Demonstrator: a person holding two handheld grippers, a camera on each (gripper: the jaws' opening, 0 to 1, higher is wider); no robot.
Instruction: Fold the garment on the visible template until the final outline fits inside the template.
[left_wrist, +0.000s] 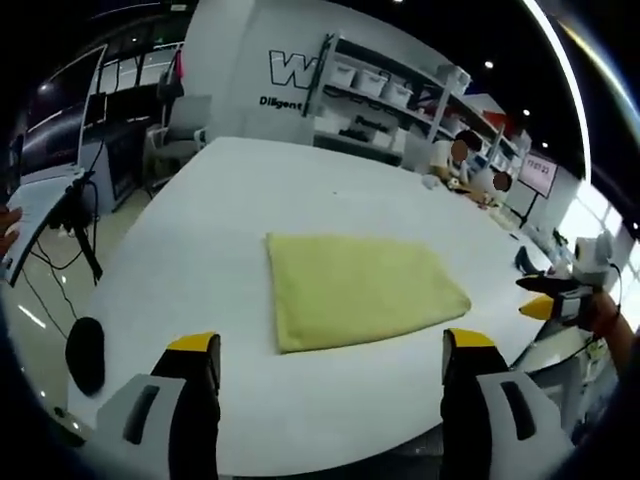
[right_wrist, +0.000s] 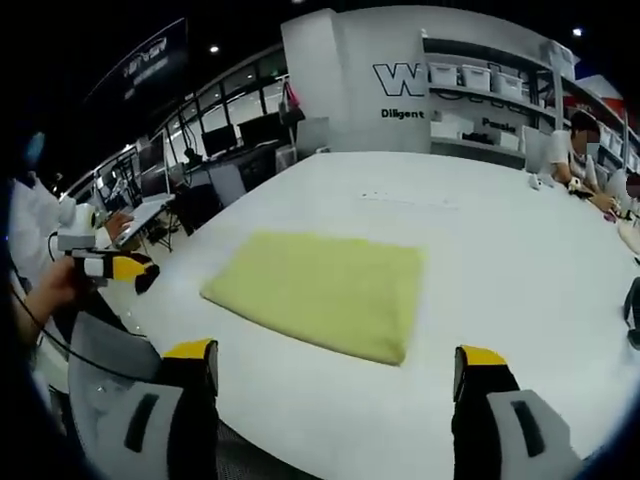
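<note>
Folded yellow garment lying flat on the white table, both grippers held back with nothing in them

The garment (left_wrist: 360, 288) sits mid-table as a soft, slightly fuzzy rectangle with rounded, doubled edges; I can make out no template outline. It looks light and limp, likely to sag and slide on the smooth table (left_wrist: 250, 180), so a corner or folded edge is the place to pinch. The left gripper (left_wrist: 330, 355) and right gripper (right_wrist: 335, 365) have fingers spread wide, short of the cloth
</note>
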